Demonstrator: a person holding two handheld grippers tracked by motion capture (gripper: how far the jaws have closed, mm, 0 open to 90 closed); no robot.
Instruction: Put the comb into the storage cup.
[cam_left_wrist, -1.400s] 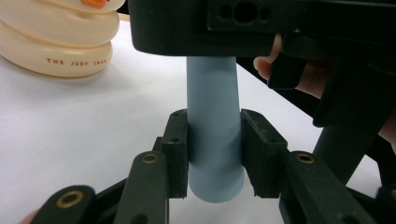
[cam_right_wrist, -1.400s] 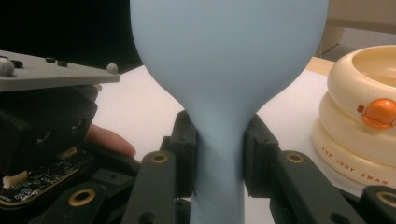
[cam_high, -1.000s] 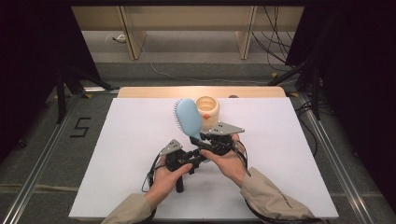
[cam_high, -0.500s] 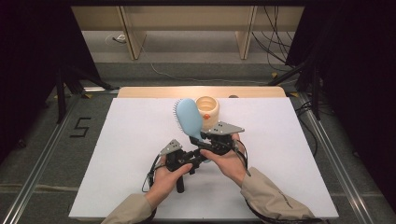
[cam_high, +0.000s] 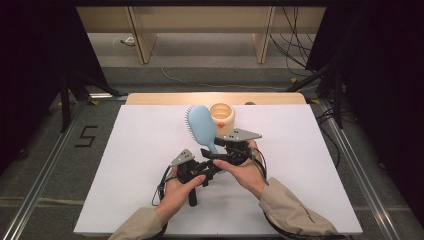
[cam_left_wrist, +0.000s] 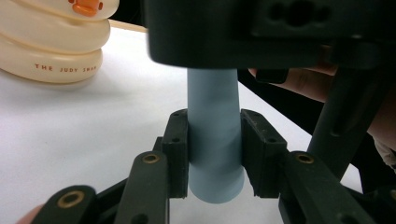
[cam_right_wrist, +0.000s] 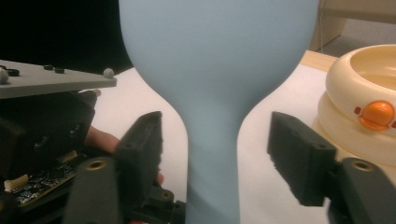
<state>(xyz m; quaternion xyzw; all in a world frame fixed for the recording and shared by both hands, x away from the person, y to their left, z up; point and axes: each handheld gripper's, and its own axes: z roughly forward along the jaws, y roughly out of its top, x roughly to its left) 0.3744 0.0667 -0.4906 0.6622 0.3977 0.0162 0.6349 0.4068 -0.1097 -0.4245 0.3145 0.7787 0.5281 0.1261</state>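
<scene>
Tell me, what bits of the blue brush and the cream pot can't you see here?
- Hairbrush bristles: high view, only a fringe shows; its back faces us.
- Brush head top: right gripper view, cut by the top edge.
- Cream pot lettering: left gripper view, cut off at "THE JUDY".
- Pot's inside: high view, too small.

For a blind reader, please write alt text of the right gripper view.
A light blue hairbrush stands upright, its handle between the right gripper, whose fingers have just been opening and stand apart from it. A cream ringed container with an orange button sits at right on the white table.
</scene>
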